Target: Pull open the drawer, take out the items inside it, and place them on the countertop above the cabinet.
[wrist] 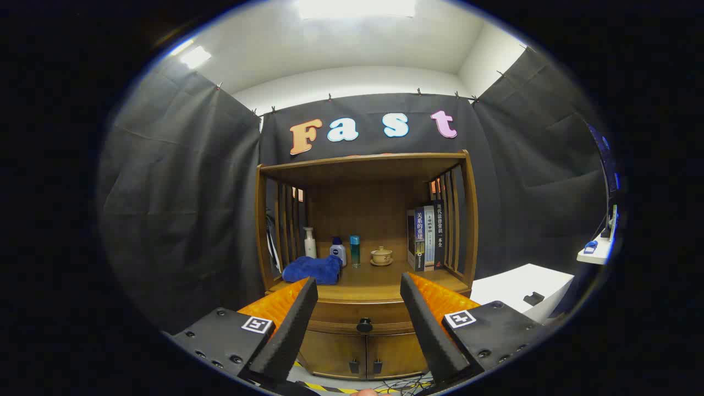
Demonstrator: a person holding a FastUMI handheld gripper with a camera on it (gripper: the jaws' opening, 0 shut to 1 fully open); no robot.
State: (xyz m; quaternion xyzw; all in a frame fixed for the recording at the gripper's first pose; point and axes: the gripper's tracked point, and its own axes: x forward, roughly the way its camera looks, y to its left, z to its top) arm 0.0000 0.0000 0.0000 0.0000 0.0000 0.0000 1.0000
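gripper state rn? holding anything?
Gripper: open, fingers spread wide, holding nothing. It sits back from the cabinet, with the closed drawer's knob showing between the fingers, beyond them.

Glossy wooden cabinet (363, 324), soft cloth towel (312, 269), ribbed jaws spread wide apart

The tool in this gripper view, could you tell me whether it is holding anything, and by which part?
Nothing is held. The tool is open, its fingers spread apart with only air between them; the drawer knob sits beyond them, untouched, and the drawer is shut.
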